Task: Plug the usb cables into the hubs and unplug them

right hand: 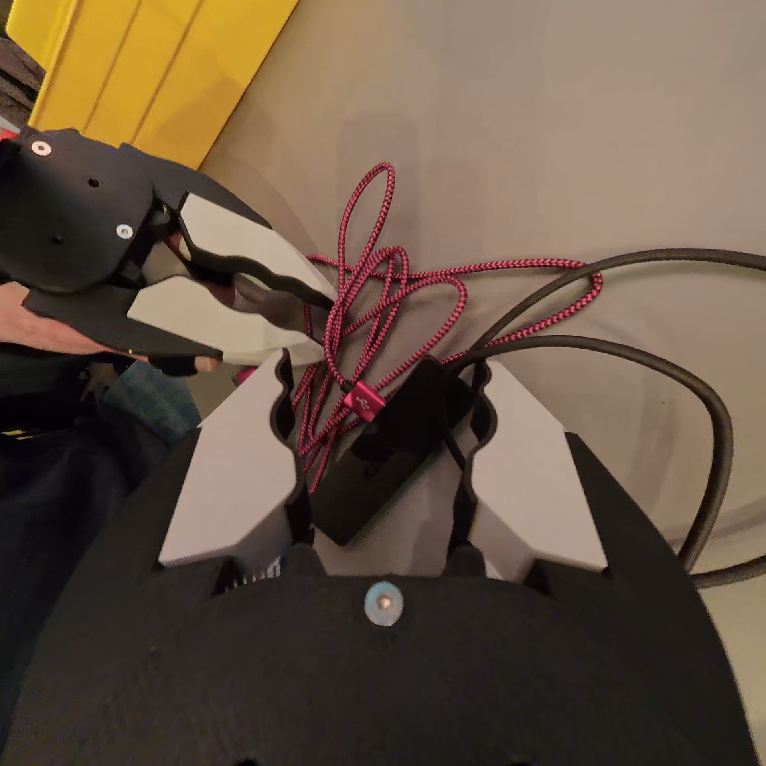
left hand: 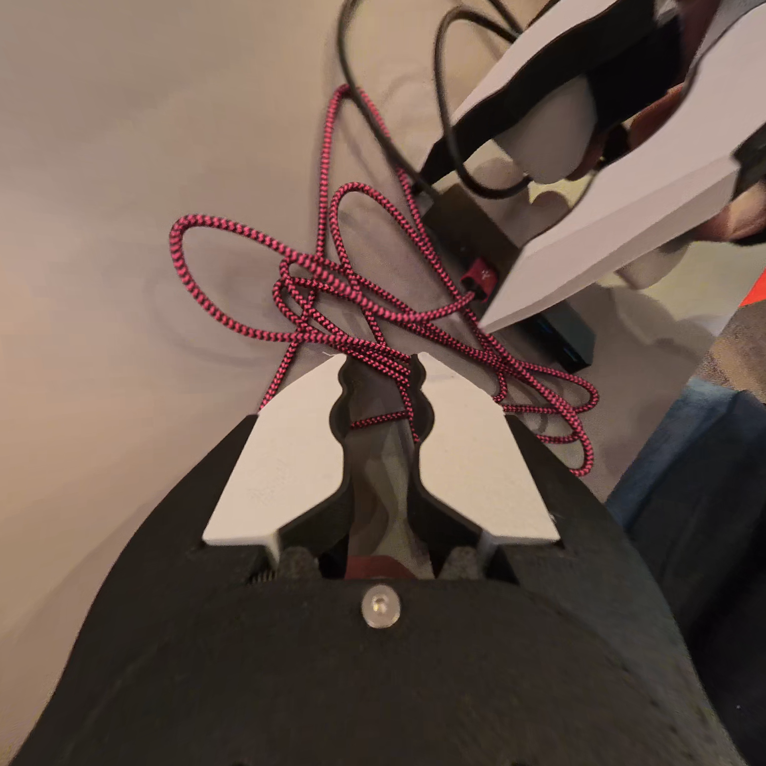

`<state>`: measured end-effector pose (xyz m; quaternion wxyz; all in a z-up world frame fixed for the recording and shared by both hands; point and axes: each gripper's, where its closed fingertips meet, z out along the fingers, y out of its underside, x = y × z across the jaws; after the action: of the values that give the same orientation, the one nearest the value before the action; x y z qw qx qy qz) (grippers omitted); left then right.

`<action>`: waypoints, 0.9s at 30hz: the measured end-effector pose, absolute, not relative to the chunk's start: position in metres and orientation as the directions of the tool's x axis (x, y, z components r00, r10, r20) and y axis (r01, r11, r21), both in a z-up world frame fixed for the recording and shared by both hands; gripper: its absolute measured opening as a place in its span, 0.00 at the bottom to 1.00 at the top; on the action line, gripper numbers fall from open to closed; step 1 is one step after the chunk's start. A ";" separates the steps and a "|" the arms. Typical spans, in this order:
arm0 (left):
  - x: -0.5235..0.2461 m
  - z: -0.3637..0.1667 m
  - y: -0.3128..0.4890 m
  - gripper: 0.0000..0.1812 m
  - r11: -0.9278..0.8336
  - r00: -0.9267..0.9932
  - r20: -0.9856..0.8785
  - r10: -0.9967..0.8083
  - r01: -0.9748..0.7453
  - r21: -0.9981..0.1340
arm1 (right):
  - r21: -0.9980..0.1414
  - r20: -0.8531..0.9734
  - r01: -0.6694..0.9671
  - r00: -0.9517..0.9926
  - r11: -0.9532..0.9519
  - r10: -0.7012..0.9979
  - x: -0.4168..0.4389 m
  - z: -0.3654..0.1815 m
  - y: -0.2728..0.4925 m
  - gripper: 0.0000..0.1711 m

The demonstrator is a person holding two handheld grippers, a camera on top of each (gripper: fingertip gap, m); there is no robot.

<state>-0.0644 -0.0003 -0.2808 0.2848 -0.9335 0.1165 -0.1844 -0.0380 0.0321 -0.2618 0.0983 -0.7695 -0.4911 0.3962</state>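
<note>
A pink-and-black braided USB cable (left hand: 325,166) lies in tangled loops on the beige table (left hand: 124,166). Its red metal plug (left hand: 478,275) appears seated in the side of a black hub (left hand: 468,224). My left gripper (left hand: 381,358) has its jaws a little apart, with several cable strands crossing between them. My right gripper (right hand: 385,360) is open wide and straddles the hub (right hand: 373,476) and the red plug (right hand: 364,401). The right gripper also shows in the left wrist view (left hand: 456,248). The left gripper also shows in the right wrist view (right hand: 323,323), at the cable (right hand: 518,265).
Thick black cables (right hand: 663,360) curve from the hub's far end across the table to the right. A yellow bin (right hand: 145,62) stands beyond the table's far left edge. A person's hand (right hand: 41,323) holds the left gripper. Dark clothing (left hand: 684,518) lies past the table's edge. The grippers' ends are close to 5 cm from one another.
</note>
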 end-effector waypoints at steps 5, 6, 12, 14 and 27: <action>-0.048 -0.280 0.001 0.14 -0.801 0.885 0.308 -0.350 -0.112 -0.589 | -0.549 -0.493 0.687 0.194 -0.476 0.848 -0.047 -0.265 0.028 0.43; -0.045 -0.280 0.001 0.14 -0.798 0.879 0.314 -0.359 -0.115 -0.592 | -0.553 -0.481 0.688 0.196 -0.469 0.854 -0.049 -0.266 0.029 0.38; -0.032 -0.279 0.001 0.13 -0.783 0.863 0.320 -0.392 -0.130 -0.608 | -0.572 -0.437 0.698 0.185 -0.431 0.880 -0.056 -0.276 0.032 0.14; -0.032 -0.279 0.001 0.13 -0.783 0.858 0.330 -0.394 -0.126 -0.609 | -0.572 -0.411 0.713 0.179 -0.406 0.894 -0.056 -0.278 0.033 0.12; -0.040 -0.266 0.001 0.16 -0.757 0.847 0.328 -0.418 -0.126 -0.641 | -0.692 -0.220 0.682 0.112 -0.236 0.969 -0.062 -0.256 0.047 0.02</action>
<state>-0.0400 0.0010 -0.2664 0.3145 -0.9081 0.1498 -0.2325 -0.0617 0.0471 -0.2559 0.2172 -0.7134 -0.5786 0.3301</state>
